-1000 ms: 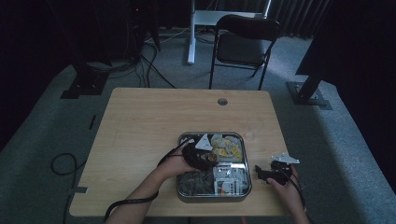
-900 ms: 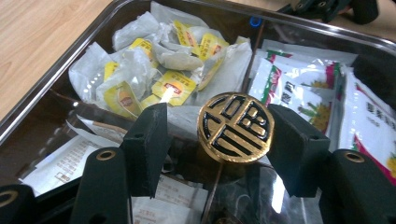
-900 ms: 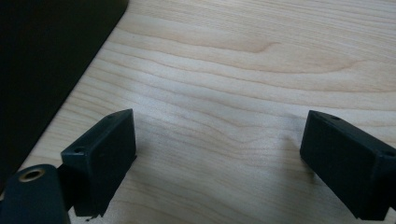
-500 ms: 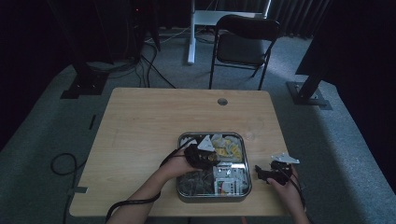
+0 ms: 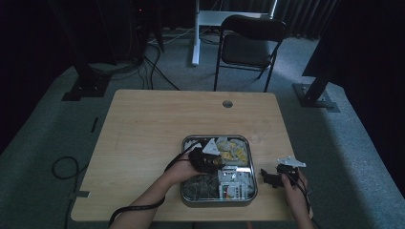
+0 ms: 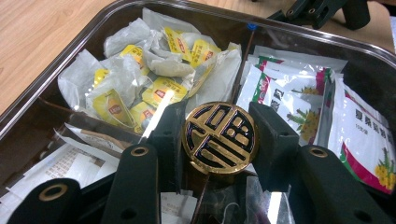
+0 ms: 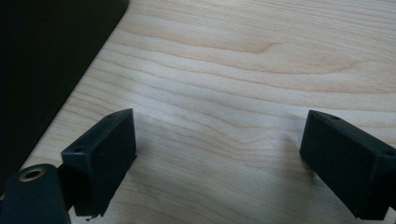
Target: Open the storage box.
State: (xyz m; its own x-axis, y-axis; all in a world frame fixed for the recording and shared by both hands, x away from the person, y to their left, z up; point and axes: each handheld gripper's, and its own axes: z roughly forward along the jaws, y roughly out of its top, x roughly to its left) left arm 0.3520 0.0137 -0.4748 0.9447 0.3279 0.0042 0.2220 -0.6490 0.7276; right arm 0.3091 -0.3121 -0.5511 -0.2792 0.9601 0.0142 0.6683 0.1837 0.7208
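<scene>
Your left gripper [image 6: 219,140] has just been closing and now clamps a round black lid with a gold emblem [image 6: 219,138] between both pads, over the middle of the shallow dark metal tray [image 5: 253,186], with yellow-tagged paper tea bags [image 6: 140,79] at its ten o'clock and white printed sachets [image 6: 299,93] at its two o'clock. Your right gripper [image 7: 219,158] rests at the tray's three o'clock on the light wooden table [image 5: 153,124], jaws spread wide with bare wood between them.

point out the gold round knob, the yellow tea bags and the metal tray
gold round knob [image 6: 219,137], left gripper view, centre of its patterned face
yellow tea bags [image 6: 163,88], left gripper view, a yellow tag mid-pile
metal tray [image 5: 217,202], high view, its near rim
</scene>
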